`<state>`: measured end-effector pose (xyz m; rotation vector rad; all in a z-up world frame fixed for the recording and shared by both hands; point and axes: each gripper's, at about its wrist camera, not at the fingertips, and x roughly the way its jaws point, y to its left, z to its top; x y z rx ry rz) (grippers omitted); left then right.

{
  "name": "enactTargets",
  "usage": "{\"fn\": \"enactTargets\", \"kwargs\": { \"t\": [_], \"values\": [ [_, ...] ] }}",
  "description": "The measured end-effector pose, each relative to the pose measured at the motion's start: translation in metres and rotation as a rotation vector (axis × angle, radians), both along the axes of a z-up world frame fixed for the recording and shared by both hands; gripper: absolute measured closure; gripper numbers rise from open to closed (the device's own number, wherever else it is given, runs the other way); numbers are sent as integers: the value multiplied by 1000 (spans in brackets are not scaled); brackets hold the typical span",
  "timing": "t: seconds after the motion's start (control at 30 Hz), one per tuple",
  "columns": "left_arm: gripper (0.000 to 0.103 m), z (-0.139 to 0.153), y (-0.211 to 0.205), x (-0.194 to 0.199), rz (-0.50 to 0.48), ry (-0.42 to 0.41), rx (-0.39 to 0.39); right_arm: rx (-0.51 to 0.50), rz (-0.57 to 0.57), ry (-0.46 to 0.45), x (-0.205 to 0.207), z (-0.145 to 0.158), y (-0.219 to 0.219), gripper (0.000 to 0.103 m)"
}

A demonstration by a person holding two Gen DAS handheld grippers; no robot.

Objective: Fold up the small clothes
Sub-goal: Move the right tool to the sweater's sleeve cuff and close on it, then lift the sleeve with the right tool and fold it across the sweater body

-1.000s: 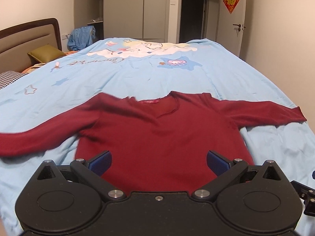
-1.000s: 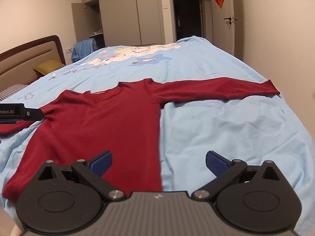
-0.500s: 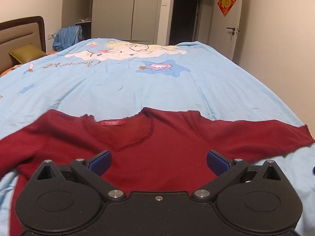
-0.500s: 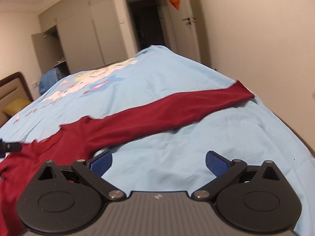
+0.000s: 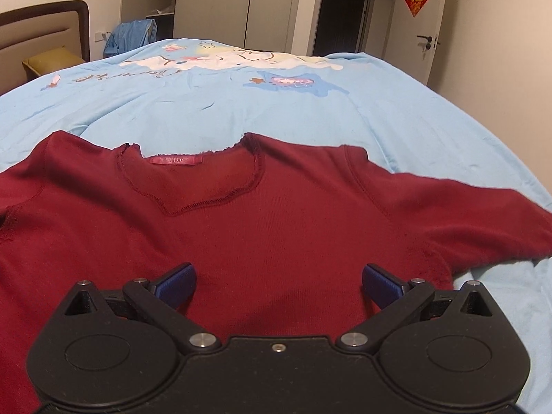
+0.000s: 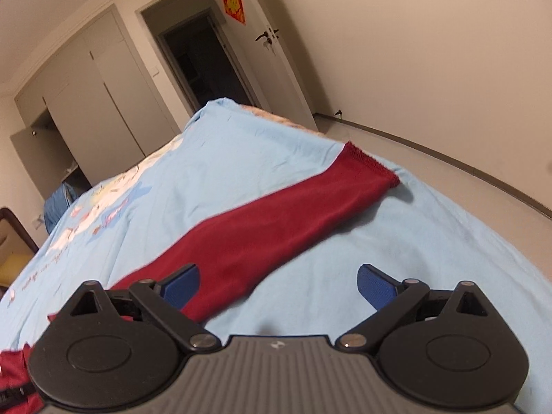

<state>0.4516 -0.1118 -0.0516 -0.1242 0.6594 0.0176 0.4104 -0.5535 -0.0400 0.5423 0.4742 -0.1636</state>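
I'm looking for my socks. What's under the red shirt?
The red shirt lies flat on the blue bedsheet. Anything beneath the shirt is covered, but no bumps show.

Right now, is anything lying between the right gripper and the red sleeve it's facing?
Nothing visible does. The right gripper is open, with only bare blue bedsheet around the sleeve, which lies flat out to its cuff.
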Motion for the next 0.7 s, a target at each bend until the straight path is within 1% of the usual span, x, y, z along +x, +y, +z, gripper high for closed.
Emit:
{"fn": "enactTargets", "kwargs": {
  "t": [0.03, 0.1, 0.13, 0.2, 0.23, 0.3, 0.33, 0.37, 0.4, 0.47, 0.53, 0.6, 0.7],
  "values": [
    [1, -2, -1, 1, -1, 3, 7, 9, -21, 4, 8, -2, -6, 10],
    [1, -3, -1, 1, -1, 10, 10, 35, -57, 11, 21, -4, -17, 19],
    [1, -4, 0, 1, -2, 13, 8, 46, -78, 14, 27, -6, -22, 21],
    [1, -2, 0, 1, -4, 19, 2, 85, -127, 19, 38, -10, -32, 30],
    [1, -1, 1, 2, -6, 23, -3, 106, -155, 22, 41, -12, -37, 33],
    [1, 2, 4, 5, -8, 31, -19, 137, -193, 27, 50, -15, -44, 46],
    [1, 4, 7, 5, -7, 36, -30, 148, -206, 29, 55, -17, -47, 49],
    [1, 7, 10, 5, -3, 40, -38, 156, -218, 32, 59, -19, -50, 59],
    [1, 10, 12, 5, 3, 46, -41, 157, -233, 39, 62, -20, -51, 74],
    [1, 15, 17, 6, 22, 58, -36, 138, -252, 51, 67, -20, -51, 89],
    [1, 22, 23, 6, 40, 63, -26, 108, -247, 41, 68, -16, -44, 96],
    [1, 29, 29, 5, 54, 66, -23, 40, -231, 25, 66, -6, -32, 97],
    [1, 42, 40, 2, 67, 51, -38, -101, -177, -20, 66, 17, -4, 97]
  ]
}}
